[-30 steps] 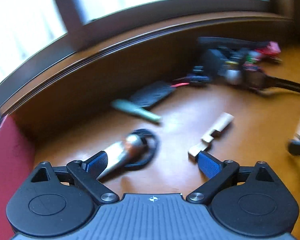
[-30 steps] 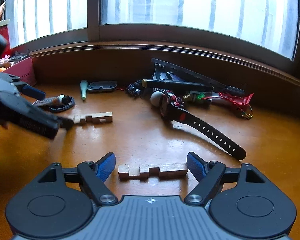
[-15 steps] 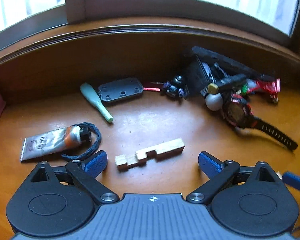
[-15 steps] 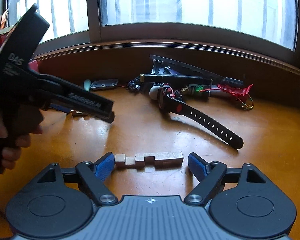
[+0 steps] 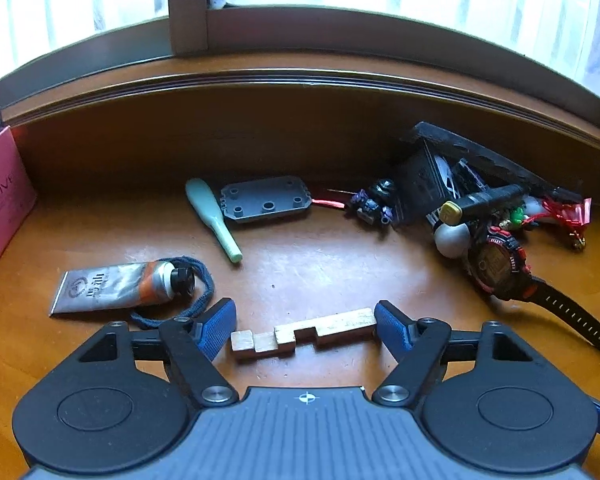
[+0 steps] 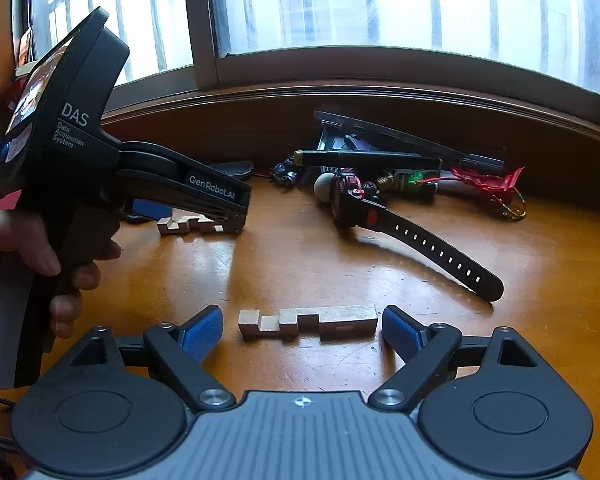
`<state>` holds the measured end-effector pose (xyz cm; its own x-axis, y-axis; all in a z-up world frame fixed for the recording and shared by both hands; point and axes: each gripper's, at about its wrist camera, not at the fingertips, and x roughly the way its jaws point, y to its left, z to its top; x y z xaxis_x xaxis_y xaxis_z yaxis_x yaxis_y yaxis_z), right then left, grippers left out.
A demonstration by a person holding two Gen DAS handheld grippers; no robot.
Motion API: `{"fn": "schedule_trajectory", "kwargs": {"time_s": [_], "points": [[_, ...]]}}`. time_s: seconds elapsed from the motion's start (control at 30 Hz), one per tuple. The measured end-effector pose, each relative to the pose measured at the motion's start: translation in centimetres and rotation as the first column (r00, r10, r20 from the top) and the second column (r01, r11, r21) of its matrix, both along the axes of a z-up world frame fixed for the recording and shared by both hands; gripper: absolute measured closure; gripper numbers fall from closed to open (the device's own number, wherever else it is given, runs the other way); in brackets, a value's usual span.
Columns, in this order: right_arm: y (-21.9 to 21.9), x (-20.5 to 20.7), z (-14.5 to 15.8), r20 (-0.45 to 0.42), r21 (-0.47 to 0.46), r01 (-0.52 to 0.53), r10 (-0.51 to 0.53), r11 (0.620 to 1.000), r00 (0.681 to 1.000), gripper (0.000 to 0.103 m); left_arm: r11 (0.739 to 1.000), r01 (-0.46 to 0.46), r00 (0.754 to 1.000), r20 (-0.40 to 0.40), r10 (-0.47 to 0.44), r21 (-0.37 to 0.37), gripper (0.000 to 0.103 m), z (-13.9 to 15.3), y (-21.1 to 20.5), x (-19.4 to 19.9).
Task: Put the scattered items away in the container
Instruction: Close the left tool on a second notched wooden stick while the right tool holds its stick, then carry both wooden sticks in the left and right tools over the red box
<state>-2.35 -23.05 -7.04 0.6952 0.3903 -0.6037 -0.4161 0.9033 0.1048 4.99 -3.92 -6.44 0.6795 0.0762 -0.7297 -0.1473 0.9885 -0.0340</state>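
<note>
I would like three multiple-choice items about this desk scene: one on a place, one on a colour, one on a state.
1. Where does the tube lie relative to the left gripper?
A. ahead, to the left
B. ahead, to the right
C. between its pads

2. What colour is the box at the left edge?
A. green
B. pink-red
C. white

3. What lies between the right gripper pads?
A. the watch
B. nothing
C. a notched wooden piece, not gripped

Key: 1 A, the tube sits left of the left pad. 2 B, its wall shows pink-red. 3 C, gaps show at both ends.
</note>
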Motion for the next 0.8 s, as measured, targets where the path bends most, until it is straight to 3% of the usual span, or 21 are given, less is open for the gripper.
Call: {"fn": "schedule_trajectory", "kwargs": {"time_s": [0.2,0.43,0.67,0.8], "points": [[-0.1,-0.1,0.1,0.022,-0.008,0.011,-0.011,1.0,1.0,0.015,0.999,0.02,1.0,0.008,-0.019,-0.045,0.028,0.7,1.1,-1.0],[0.5,0.2,0.2,0.022,0.003,0.013,-0.013,1.0,1.0,0.012,1.0,0.004,1.0,0.017,-0.003,-0.013,0.028,1.7,3.6,-3.7],[0.6,0.5,-0.2,-0.006,0.01,0.042,-0.041,0.999,0.999,0.011,0.996,0.043,0.997,0.062,-0.048,0.079,0.028,2.8,4.6,-6.7],[1.1,0.4,-0.2,0.004,-0.004,0.066,-0.066,0.998,0.998,0.021,0.994,0.047,0.994,0.097,-0.056,0.097,0.028,3.7,5.0,-7.9]]}}
